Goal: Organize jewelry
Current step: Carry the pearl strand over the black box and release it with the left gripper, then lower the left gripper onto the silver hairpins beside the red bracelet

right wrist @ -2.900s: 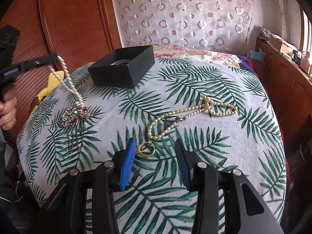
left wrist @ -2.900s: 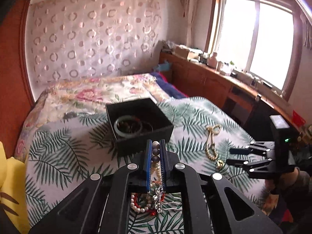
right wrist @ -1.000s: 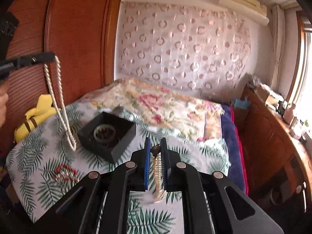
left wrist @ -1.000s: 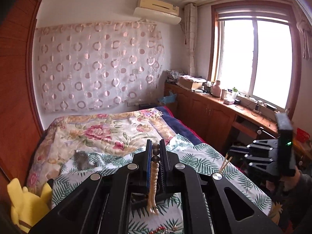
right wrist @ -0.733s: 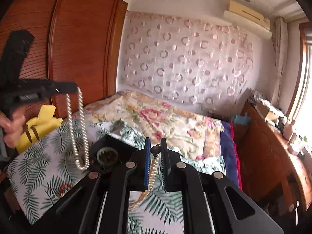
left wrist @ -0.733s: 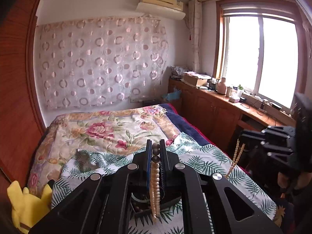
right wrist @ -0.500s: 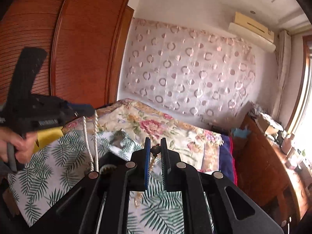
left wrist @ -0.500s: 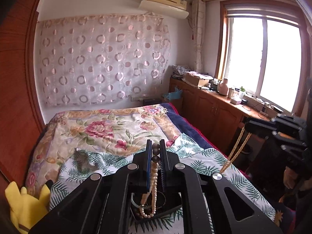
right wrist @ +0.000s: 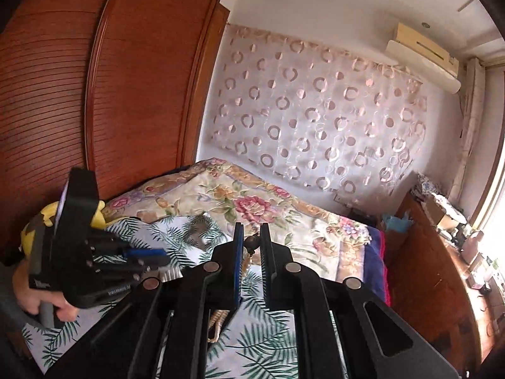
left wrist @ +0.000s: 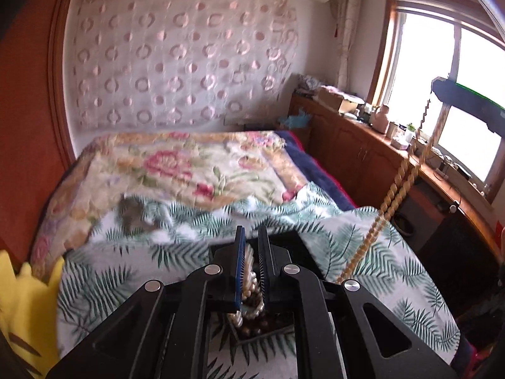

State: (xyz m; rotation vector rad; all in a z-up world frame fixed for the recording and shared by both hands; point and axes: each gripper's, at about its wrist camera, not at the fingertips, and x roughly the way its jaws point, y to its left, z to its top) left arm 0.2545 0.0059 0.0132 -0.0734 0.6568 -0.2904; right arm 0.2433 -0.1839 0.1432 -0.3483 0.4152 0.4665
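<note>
- Left gripper (left wrist: 251,263): we see its jaws clenched on a white pearl necklace (left wrist: 251,303), directly above the black box (left wrist: 268,325).
- Necklace end: we see pearls coiling inside the box, on dark beads.
- Right gripper (right wrist: 251,254): clenched on a cream bead strand (left wrist: 401,186), which hangs just beside the box, to its right.
- Box: we see it resting on the leaf-print cover (left wrist: 120,271).
</note>
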